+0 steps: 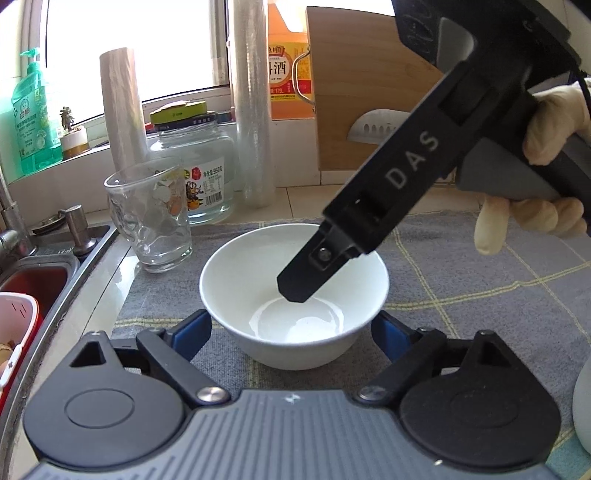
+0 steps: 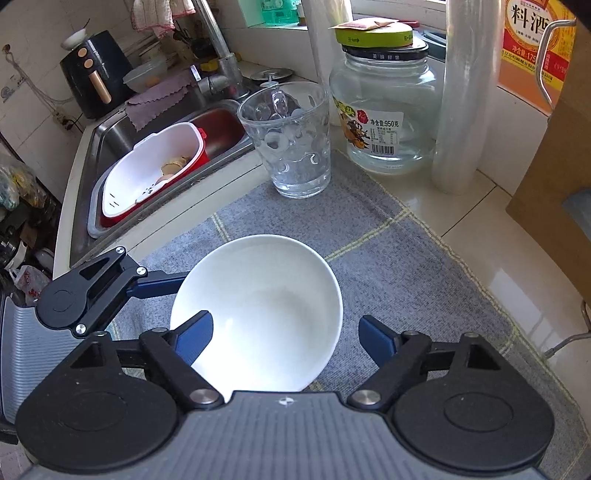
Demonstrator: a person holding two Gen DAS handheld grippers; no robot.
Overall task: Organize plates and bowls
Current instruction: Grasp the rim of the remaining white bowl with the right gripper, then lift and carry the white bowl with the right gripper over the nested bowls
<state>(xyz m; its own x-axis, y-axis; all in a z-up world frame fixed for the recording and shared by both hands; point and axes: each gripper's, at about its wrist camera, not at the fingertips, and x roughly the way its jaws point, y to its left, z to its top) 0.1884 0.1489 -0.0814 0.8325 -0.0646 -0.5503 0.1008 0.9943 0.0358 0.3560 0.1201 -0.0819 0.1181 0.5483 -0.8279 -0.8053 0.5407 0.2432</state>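
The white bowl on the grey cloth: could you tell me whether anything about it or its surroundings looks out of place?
The white bowl sits upright and empty on the grey cloth, unchipped as far as shows. One oddity: the jar's green lid rests loose and off-centre on top of the glass jar rather than screwed on. Nothing looks spilled.

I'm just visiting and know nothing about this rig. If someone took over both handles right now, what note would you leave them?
Left claw: both pads look pressed against the sides of the white bowl.
Right claw: open, one finger inside the bowl, the other outside its rim with a gap.
Bowl: upright on the grey checked cloth, next to the sink.
Done: bowl reached, not yet lifted.
Left: probably secure the grip and move the bowl to its place; no plates or other bowls for sorting are in view.
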